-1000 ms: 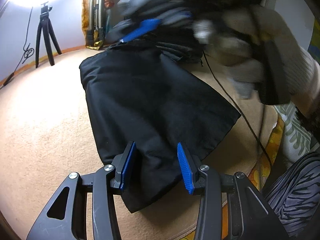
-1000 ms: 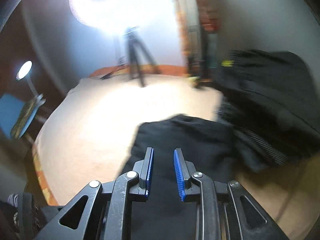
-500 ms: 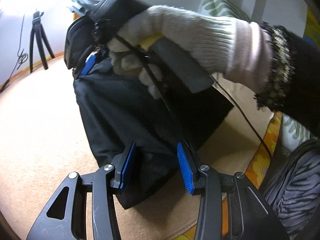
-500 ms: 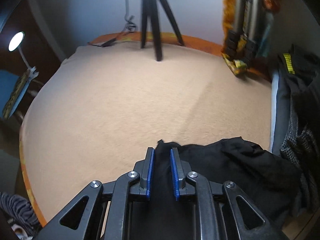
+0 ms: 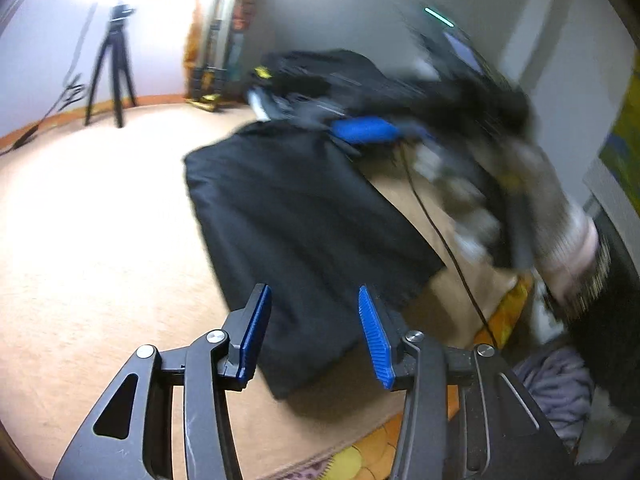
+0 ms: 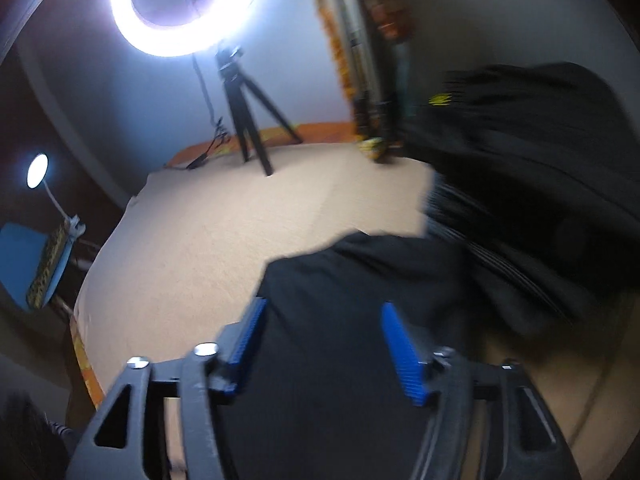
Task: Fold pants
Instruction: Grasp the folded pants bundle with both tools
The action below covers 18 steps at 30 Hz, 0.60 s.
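Black pants (image 5: 304, 216) (no legible label)

— What sort of place is this?
— A room in a home, set up for filming.
— How so?
— Beige carpet (image 6: 224, 240), a heap of dark clothes (image 6: 532, 184) by the wall, a ring light (image 6: 180, 4) over a tripod (image 6: 248, 120), and a small lamp (image 6: 37, 171).

Pants (image 5: 304, 216) matt black cloth; carpet (image 5: 100, 240) tan, rough.
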Tool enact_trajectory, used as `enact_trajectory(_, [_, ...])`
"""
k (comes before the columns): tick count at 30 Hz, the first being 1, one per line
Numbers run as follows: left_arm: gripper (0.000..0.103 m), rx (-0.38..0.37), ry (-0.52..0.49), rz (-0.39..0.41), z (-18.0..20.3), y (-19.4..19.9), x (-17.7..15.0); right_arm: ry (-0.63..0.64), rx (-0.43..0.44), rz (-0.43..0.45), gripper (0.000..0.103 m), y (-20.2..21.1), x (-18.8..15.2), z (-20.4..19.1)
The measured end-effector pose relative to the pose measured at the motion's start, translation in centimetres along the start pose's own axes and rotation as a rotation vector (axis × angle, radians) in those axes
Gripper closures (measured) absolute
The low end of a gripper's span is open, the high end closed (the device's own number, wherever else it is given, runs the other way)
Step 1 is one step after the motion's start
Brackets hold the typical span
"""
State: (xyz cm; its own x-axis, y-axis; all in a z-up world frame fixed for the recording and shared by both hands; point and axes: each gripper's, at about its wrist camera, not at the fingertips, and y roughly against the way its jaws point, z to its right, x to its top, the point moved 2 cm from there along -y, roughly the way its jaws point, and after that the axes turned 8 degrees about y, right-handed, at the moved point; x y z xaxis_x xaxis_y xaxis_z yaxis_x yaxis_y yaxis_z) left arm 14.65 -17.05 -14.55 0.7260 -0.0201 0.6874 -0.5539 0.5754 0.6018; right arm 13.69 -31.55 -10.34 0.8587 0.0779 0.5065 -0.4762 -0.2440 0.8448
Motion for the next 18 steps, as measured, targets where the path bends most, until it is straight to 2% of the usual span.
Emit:
enact_trajectory(3, [0.059, 0.001, 0.095, 0.0, -1.8, -0.2, 1.2, -0.058, -0.042, 0.006, 0.026, 1.8, -2.0, 1.8])
enact_trajectory(6, [0.059, 0.008, 0.155, -0.013, -3.4, -0.8, 2.1, -0.101, -0.046, -0.004, 0.024, 2.5, -3.2, 3.7])
enact_trajectory(10, [0.059, 0.013, 0.216, -0.041, -4.8, -2.4, 2.8, -0.143, 0.009, -0.039, 0.023, 1.6, -4.5, 5.1])
enact_trajectory(18, [0.059, -0.024, 0.334, -0.098, -7.0, -4.2, 3.2, -0.224, 0.148, -0.096, 0.023, -1.2, -6.3, 7.3])
